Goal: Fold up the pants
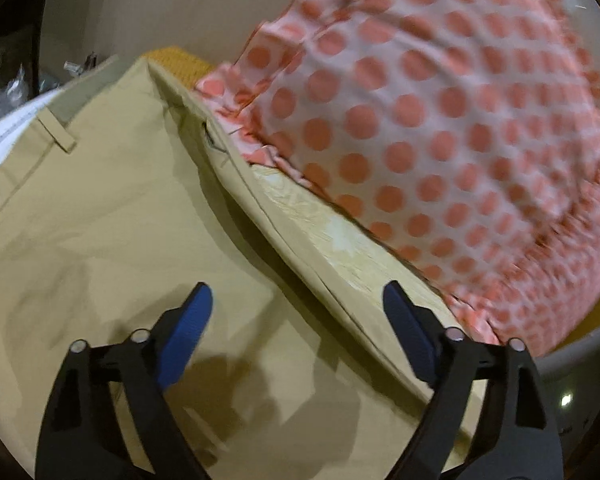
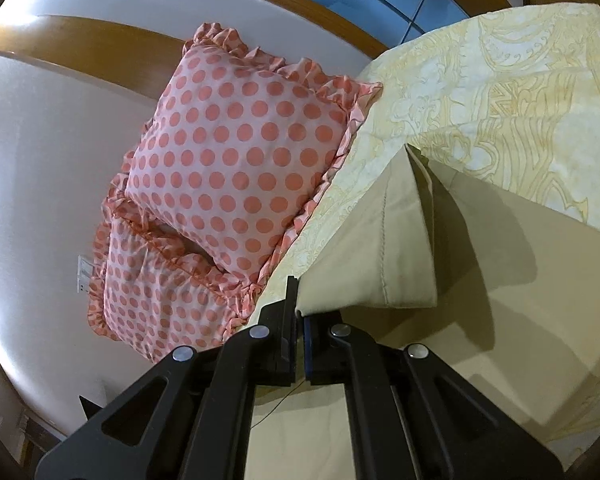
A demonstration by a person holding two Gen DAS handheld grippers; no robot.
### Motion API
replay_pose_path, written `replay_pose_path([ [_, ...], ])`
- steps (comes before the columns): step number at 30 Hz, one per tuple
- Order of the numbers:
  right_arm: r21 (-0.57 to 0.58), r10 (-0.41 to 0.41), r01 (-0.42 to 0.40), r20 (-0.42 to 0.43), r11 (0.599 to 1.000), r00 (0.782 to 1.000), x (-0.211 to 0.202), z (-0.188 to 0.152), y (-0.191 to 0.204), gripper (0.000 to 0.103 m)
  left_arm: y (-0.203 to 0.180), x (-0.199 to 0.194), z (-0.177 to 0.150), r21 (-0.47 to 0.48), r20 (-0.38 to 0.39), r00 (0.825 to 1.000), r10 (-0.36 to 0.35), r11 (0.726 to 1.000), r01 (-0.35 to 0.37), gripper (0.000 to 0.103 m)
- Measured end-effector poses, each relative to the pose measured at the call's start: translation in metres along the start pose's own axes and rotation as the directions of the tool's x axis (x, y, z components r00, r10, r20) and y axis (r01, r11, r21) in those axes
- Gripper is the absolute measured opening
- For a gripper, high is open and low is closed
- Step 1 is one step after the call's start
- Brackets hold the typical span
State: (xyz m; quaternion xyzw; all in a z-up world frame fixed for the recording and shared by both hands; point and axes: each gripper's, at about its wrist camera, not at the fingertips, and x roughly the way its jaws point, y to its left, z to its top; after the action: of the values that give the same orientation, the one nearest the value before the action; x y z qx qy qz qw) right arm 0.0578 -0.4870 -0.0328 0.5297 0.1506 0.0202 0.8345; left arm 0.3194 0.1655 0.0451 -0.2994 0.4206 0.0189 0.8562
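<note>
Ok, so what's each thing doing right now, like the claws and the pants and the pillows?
left claw: open, over the pants, holding nothing
right claw: shut on the pants hem
pants: tan, spread on the bed, one leg end lifted
hem: pinched, raised off the sheet
pillows: spotted, stacked at the bed's edge
bedsheet: yellow patterned, lying under the pants

Polka-dot pillows crowd the pants — bedsheet beyond lies open.
</note>
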Motion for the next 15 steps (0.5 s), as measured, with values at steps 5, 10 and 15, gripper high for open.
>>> replay_pose_path([
  [5,-0.016,-0.006,0.006,0.006,1.000,1.000,-0.002,0.001,0.003,0.002,0.005,0.032,0.013,-0.020,-0.057,0.998,0.000,1.000,-0.001,0.005],
  [10,-0.077,-0.038,0.042,0.046,0.996,0.998,-0.020,0.002,0.015,0.002,0.004,-0.036,-0.012,0.071,0.071,0.996,-0.050,0.996,0.044,0.003],
  [15,-0.159,-0.127,0.143,0.110,0.977,0.986,-0.055,-0.001,0.019,0.002,0.044,-0.159,-0.102,0.143,0.185,0.970,-0.155,0.981,0.130,0.004],
])
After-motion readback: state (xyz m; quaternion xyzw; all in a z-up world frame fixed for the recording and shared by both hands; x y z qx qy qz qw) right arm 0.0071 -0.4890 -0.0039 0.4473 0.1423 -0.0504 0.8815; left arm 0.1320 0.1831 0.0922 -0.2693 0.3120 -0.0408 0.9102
